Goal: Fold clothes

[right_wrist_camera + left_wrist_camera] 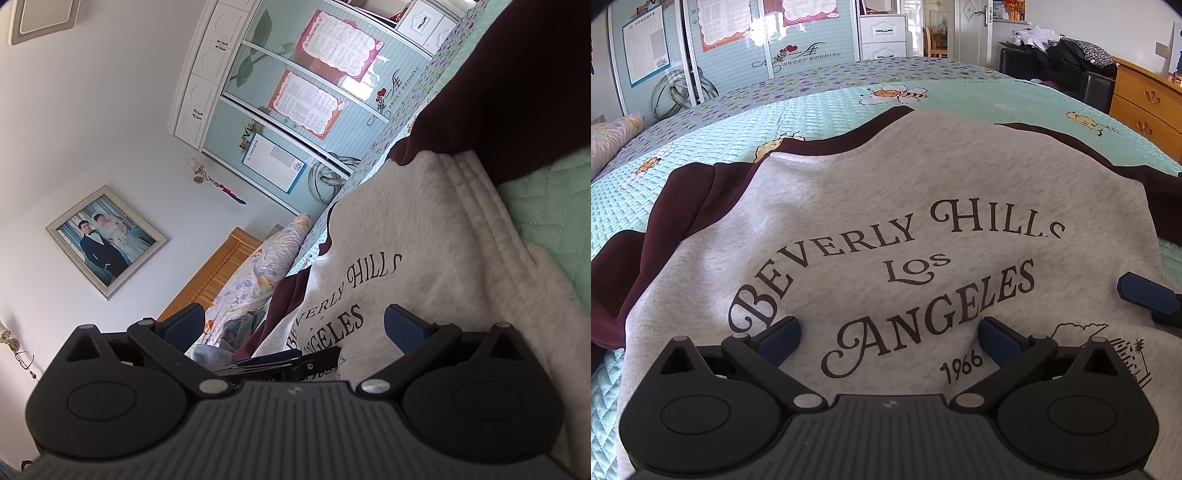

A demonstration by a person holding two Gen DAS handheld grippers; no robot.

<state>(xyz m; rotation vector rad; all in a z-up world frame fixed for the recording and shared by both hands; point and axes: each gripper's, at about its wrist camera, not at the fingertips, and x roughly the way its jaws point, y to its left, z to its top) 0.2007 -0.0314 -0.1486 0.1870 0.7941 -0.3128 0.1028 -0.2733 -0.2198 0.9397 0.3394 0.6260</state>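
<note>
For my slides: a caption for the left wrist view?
Open left gripper over a grey sweatshirt spread on the bed.

The sweatshirt runs off the left wrist picture's bottom edge, its hem unseen. A fold swallows the final "S" of "HILLS". The right tool is cut off at the right edge.

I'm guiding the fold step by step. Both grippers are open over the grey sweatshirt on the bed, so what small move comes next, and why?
Probably lower the left gripper and close it on the sweatshirt near the printed lettering. Its jaws are open with nothing between them, and the right gripper is open too, so neither grips the fabric yet. The maroon sleeve lies spread out to the side on the bedspread, not yet folded in.
</note>
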